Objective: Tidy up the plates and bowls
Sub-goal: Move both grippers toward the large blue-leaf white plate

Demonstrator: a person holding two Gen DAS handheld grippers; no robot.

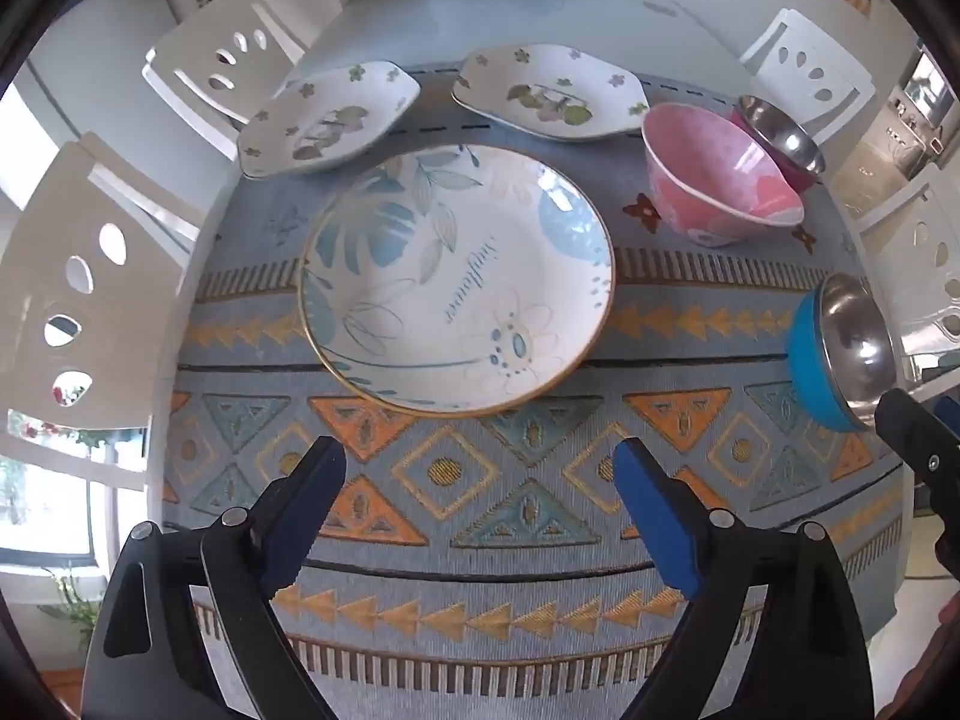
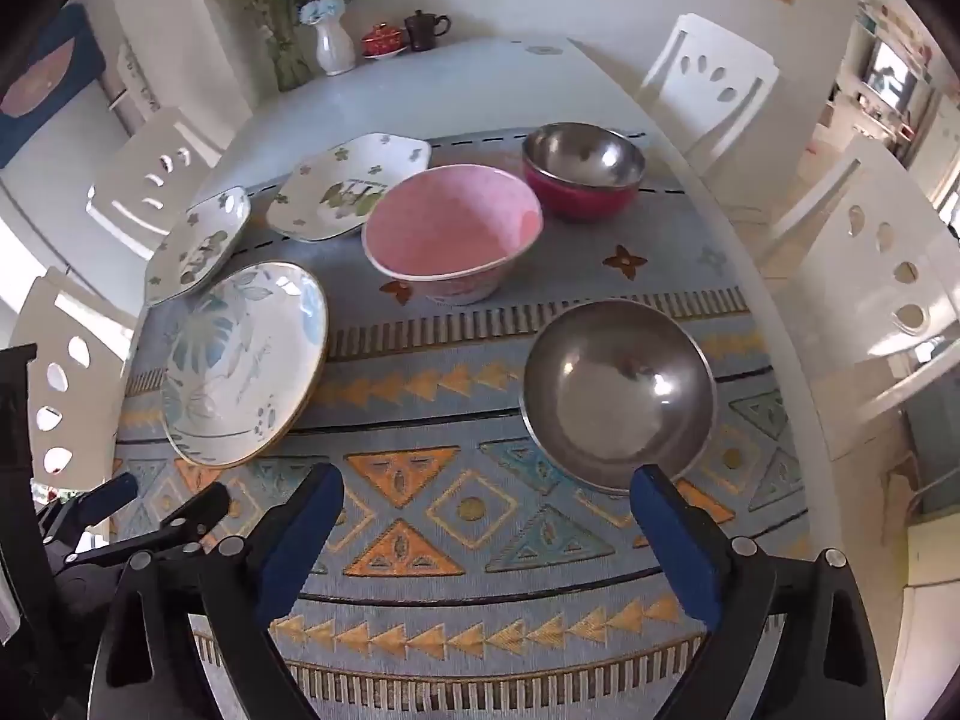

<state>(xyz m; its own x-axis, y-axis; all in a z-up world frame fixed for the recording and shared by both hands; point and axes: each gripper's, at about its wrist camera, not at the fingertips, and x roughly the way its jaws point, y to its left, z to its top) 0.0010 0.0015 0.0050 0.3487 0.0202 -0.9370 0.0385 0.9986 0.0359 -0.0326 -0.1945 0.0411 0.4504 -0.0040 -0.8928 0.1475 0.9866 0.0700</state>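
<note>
A round leaf-patterned plate [image 1: 456, 282] [image 2: 240, 366] lies on the mat, with a second rim showing under it. Behind it sit two white floral plates [image 1: 327, 117] [image 1: 549, 93]. A pink bowl [image 1: 720, 174] [image 2: 450, 234] stands mid-mat, and a red steel bowl [image 2: 582, 171] is behind it. A blue steel bowl [image 1: 840, 354] [image 2: 618, 396] sits at the right. My left gripper [image 1: 480, 462] hovers open just short of the round plate. My right gripper [image 2: 486, 486] is open too, its right finger close to the blue bowl's near rim. Neither holds anything.
The patterned blue mat [image 1: 480, 540] covers the near end of a white table [image 2: 480, 84]. A vase [image 2: 333, 48], a red lidded cup [image 2: 381, 39] and a dark mug [image 2: 423, 30] stand at the far end. White chairs [image 1: 216, 60] [image 2: 708, 78] surround the table.
</note>
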